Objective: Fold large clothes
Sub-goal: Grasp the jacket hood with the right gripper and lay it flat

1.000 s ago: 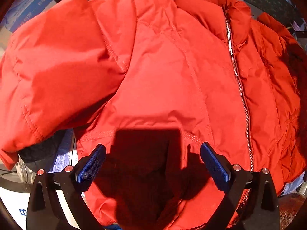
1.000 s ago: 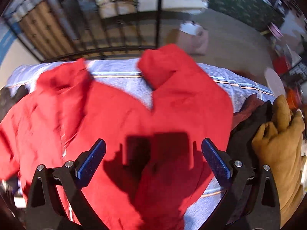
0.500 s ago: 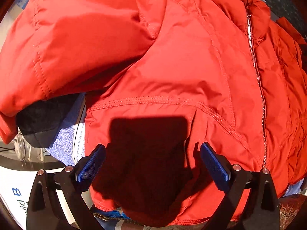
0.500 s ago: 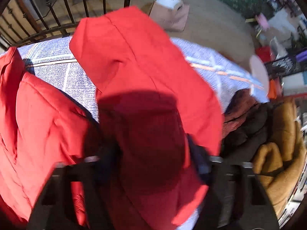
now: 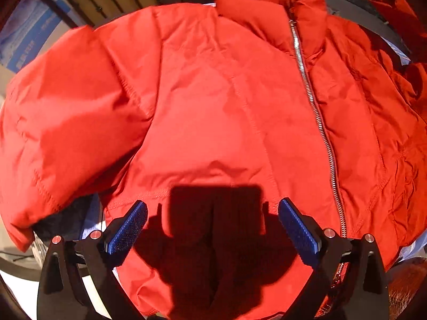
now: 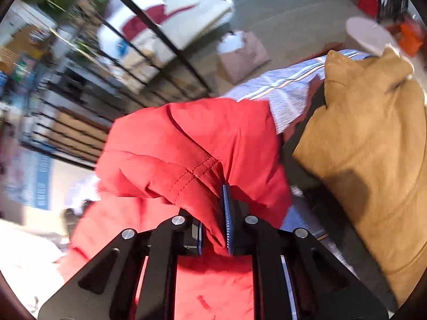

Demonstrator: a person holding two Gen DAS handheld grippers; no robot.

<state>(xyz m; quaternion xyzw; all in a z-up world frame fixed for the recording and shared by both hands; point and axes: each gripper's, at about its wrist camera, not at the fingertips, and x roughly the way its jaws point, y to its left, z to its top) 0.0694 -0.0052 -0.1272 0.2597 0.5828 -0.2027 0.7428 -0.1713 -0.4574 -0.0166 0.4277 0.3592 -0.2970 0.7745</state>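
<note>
A second ago our right gripper [image 6: 213,226] stood wide; now it pinches the padded red zip-front jacket [image 5: 213,101] by its sleeve, lifted for folding. Our left gripper [image 5: 212,229] hovers open above the jacket's hem.

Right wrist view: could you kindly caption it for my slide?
Right gripper shut on a fold of the red jacket, beside a tan garment.

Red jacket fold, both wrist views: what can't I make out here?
- Left wrist view: the red jacket's hem lies in the left hand-held gripper's own shadow and runs off the bottom edge.
- Right wrist view: the part of the jacket pinched by the right hand-held gripper is bunched; which part it is cannot be told.
- Right wrist view: the railing and things behind it are motion-blurred.
</note>
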